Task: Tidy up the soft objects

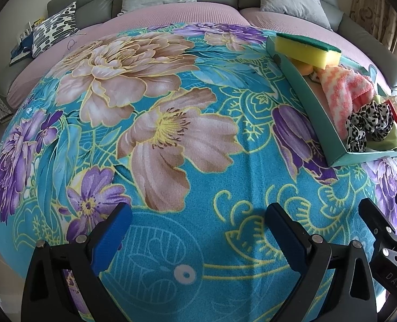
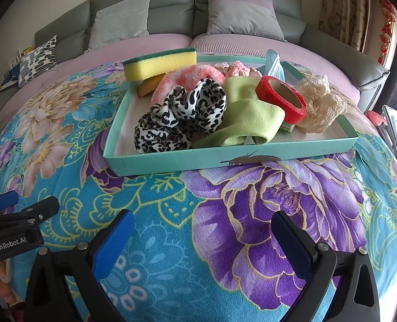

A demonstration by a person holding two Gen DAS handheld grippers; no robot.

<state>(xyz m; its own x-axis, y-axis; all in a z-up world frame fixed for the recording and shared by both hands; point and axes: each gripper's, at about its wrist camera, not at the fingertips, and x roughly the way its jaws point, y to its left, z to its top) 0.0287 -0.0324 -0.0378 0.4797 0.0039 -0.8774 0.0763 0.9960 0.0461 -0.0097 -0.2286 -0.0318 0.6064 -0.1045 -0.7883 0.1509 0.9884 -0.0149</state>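
Nearest the right wrist camera, the right gripper [image 2: 202, 238] stands with its 2 blue-padded fingers [image 2: 112, 244] spread wide and nothing between them, hanging over the floral blanket [image 2: 265, 209] above a large purple bloom. Ahead of it, well apart from the fingertips, the teal tray [image 2: 187, 161] lies flat on the blanket with its long front wall facing the claw. Inside the tray, the leopard-print scrunchie [image 2: 182, 115] sits toward the front left, touching the green cloth [image 2: 249, 118] folded beside it; the red tape roll [image 2: 281, 99] leans tilted against the cloth, and the cream lace scrunchie [image 2: 319, 104] rests at the right. Behind them lie the pink fluffy sock [image 2: 187, 76] and the yellow sponge [image 2: 159, 64], green side up, propped on the tray's back left corner. A pale blue face mask [image 2: 275, 64] rises at the rear. The left gripper [image 1: 198, 237] is likewise released and empty over bare blanket, the tray [image 1: 305, 91] off to its right and ahead, well clear of it. Grey cushions [image 2: 120, 18] lean against the sofa [image 2: 171, 2] behind.
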